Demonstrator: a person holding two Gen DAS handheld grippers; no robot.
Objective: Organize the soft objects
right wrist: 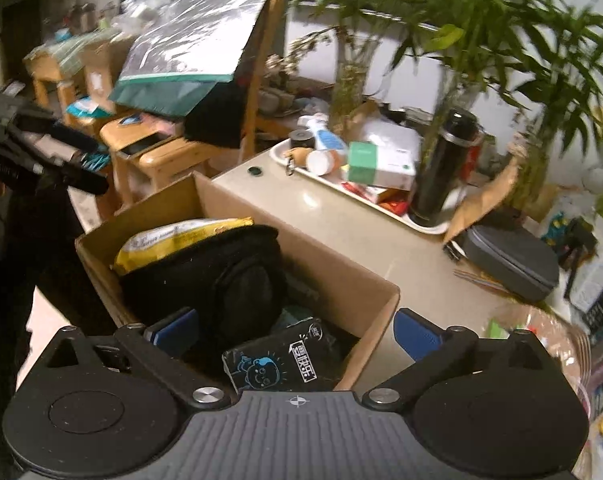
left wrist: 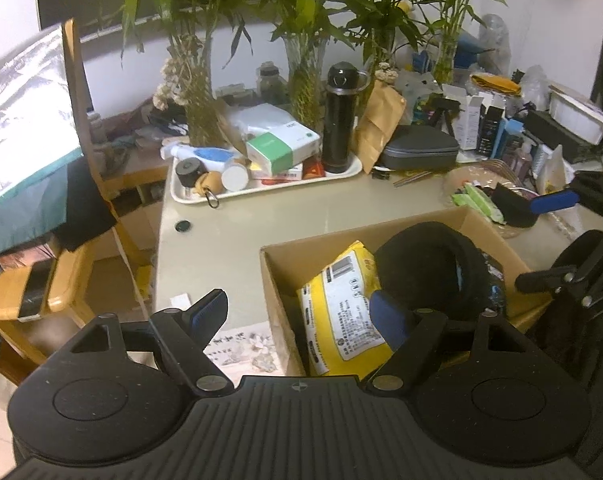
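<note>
An open cardboard box (left wrist: 313,256) (right wrist: 341,276) stands on the beige table. It holds a yellow wipes pack (left wrist: 341,312) (right wrist: 181,236), a black soft pouch (left wrist: 421,268) (right wrist: 229,280) and a small black packet with a blue cartoon face (right wrist: 277,356). My left gripper (left wrist: 297,312) is open, straddling the box's left wall, with its right finger (left wrist: 385,316) over the yellow pack. My right gripper (right wrist: 295,332) is wide open above the box's near corner. The black packet lies loose below it, and no pad touches it. Each gripper also shows in the other's view: the right gripper (left wrist: 549,240), the left gripper (right wrist: 81,168).
A white tray (left wrist: 181,196) (right wrist: 429,226) with a black flask (left wrist: 339,120) (right wrist: 441,168), small boxes and bottles sits behind the box. Further back are a grey case (left wrist: 419,152) (right wrist: 513,260) and vases of bamboo. Wooden stools (left wrist: 65,280) stand left of the table, and clutter fills the right.
</note>
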